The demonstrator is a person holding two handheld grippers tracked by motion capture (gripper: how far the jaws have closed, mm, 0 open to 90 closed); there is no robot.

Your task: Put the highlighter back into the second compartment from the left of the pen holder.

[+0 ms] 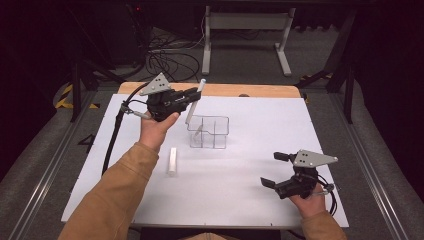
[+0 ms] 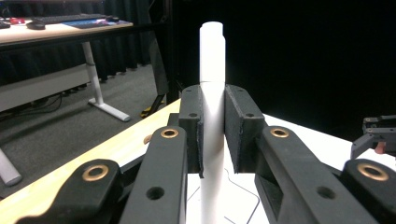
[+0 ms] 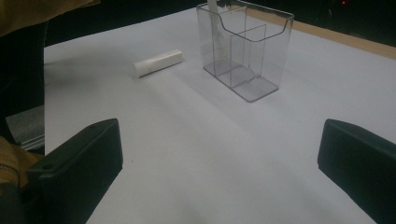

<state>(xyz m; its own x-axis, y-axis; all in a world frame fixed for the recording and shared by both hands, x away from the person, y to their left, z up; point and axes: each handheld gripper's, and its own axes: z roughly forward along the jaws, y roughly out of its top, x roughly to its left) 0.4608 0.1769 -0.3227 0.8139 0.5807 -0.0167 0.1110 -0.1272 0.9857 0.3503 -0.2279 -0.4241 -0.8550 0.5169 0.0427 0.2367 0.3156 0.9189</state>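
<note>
One readable mark: a dark digit "4" (image 1: 86,143) on the grey floor (image 1: 45,165) left of the surface, seen in the high view. No other text, labels, brands or numbers legible in any view.

A clear box (image 1: 209,132) with walls inside stands on the worktop (image 1: 250,200), a bit above the middle of the high view. A long tube (image 1: 194,104) leans over the box's left side, with its low end down in the box. The left tongs (image 1: 192,94) are at the upper left of the box, closed on that tube. A short tube (image 1: 172,160) lies flat on the worktop, below and left of the box. The right tongs (image 1: 274,170) are at the lower right, well apart from the box.
</note>
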